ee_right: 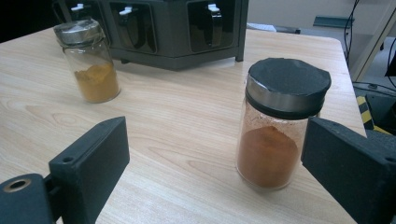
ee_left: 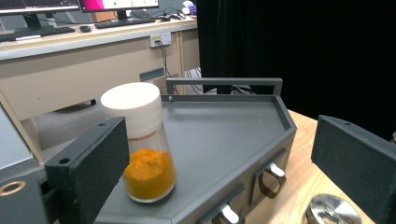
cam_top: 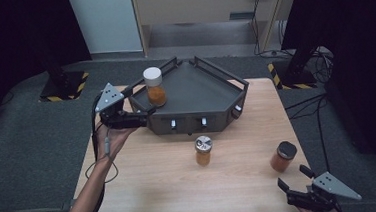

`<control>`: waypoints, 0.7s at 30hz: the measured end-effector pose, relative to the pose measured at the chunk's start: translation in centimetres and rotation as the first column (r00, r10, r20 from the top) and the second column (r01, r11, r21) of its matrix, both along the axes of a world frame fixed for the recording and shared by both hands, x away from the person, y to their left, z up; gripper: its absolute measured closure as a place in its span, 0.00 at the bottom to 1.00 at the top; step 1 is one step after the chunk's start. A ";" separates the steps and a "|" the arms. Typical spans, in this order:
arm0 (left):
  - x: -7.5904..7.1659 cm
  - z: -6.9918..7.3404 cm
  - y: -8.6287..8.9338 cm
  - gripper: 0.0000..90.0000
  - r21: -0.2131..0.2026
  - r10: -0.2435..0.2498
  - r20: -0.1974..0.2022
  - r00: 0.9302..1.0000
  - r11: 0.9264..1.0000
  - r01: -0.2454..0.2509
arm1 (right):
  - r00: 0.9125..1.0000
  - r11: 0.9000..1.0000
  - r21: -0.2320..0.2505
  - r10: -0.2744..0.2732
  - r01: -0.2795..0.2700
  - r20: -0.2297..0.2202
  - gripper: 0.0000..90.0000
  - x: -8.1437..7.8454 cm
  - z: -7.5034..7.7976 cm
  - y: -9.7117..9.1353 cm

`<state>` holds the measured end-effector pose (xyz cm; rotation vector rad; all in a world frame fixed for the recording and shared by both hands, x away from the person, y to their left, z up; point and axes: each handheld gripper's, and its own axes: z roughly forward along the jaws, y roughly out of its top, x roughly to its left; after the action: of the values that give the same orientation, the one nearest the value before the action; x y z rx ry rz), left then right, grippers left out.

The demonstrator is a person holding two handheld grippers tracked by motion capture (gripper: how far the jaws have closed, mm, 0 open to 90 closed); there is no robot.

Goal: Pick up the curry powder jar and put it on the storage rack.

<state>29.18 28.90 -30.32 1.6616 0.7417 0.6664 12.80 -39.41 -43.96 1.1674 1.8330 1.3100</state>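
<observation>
Jars are glass w/ spice powder part-filling them, so rigid, smooth, prob slippery and breakable; I'd grip mid-body below the lid, not the cap. White-lid jar (cam_top: pixel 154 86) stands upright on the rack's (cam_top: pixel 210 92) top at its 9 o'clock edge. Left gripper (cam_top: pixel 146 115) sits just beside that edge, jaws wide, holding nothing, forearm reaching in from 7 o'clock. Steel-lid jar (cam_top: pixel 203 150) stands on the table (cam_top: pixel 146 184) just in front of the rack. Black-lid jar (ee_right: pixel 279 125) stands at 4 o'clock on the table; right gripper (cam_top: pixel 294 180) is low near it, jaws wide, empty, pointing toward 11.
</observation>
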 end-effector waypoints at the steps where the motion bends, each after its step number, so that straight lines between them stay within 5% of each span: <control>1: -0.3 -0.2 0.1 0.04 -0.001 -0.003 -0.001 1.000 1.000 0.003 | 1.000 1.000 -0.001 0.000 0.000 0.001 0.08 0.0 0.0 0.0; 21: -4.9 -4.0 1.7 0.04 0.004 -0.003 -0.005 1.000 1.000 0.003 | 1.000 1.000 -0.007 -0.004 0.004 -0.014 0.04 0.2 0.1 0.2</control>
<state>24.31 30.61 -34.31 1.6681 0.7416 0.6616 13.03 -39.16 -43.88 1.1785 1.8434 1.2949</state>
